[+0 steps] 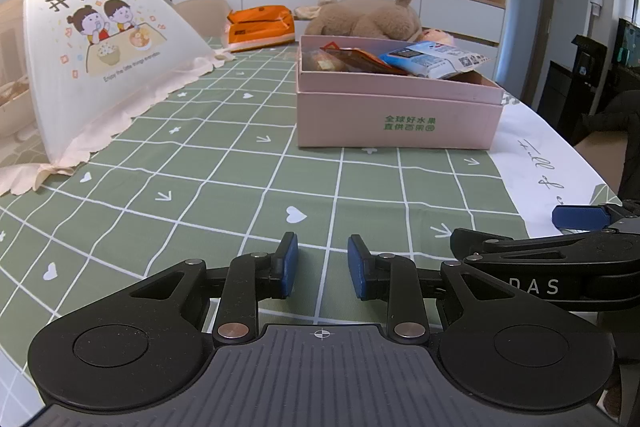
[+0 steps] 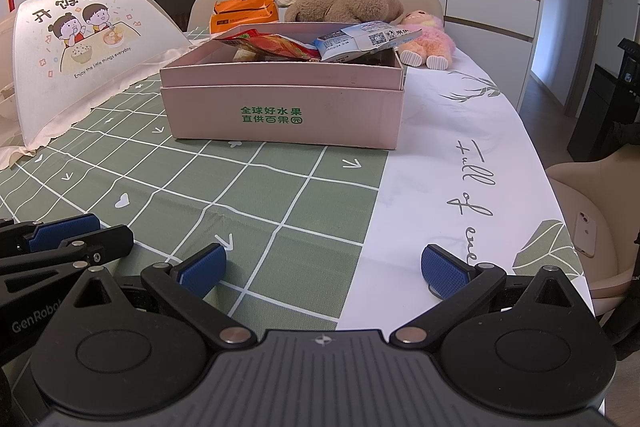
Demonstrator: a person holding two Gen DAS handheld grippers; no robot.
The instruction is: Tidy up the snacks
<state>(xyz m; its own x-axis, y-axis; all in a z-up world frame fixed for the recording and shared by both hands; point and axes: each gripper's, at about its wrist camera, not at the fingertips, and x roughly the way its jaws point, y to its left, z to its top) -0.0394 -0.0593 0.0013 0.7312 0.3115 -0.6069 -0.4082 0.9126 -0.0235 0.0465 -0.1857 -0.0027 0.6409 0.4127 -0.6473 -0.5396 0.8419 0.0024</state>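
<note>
A pink box [image 1: 396,115] [image 2: 284,107] stands on the table ahead of both grippers. It holds several snack packets: a red-orange one [image 1: 356,59] [image 2: 276,47] and a blue-and-white one [image 1: 436,59] [image 2: 360,41] that leans on the rim. My left gripper [image 1: 322,265] is low over the green checked cloth, its jaws a small gap apart and empty. My right gripper [image 2: 323,269] is wide open and empty, over the seam between green and white cloth. Part of the right gripper [image 1: 576,259] shows at the left wrist view's right edge.
A white mesh food cover [image 1: 104,67] [image 2: 80,51] stands at the left. An orange tissue pack [image 1: 260,27] [image 2: 246,9], a brown plush [image 1: 368,17] [image 2: 348,3] and a pink doll [image 2: 426,41] lie behind the box. A chair with a phone [image 2: 585,233] is at the right.
</note>
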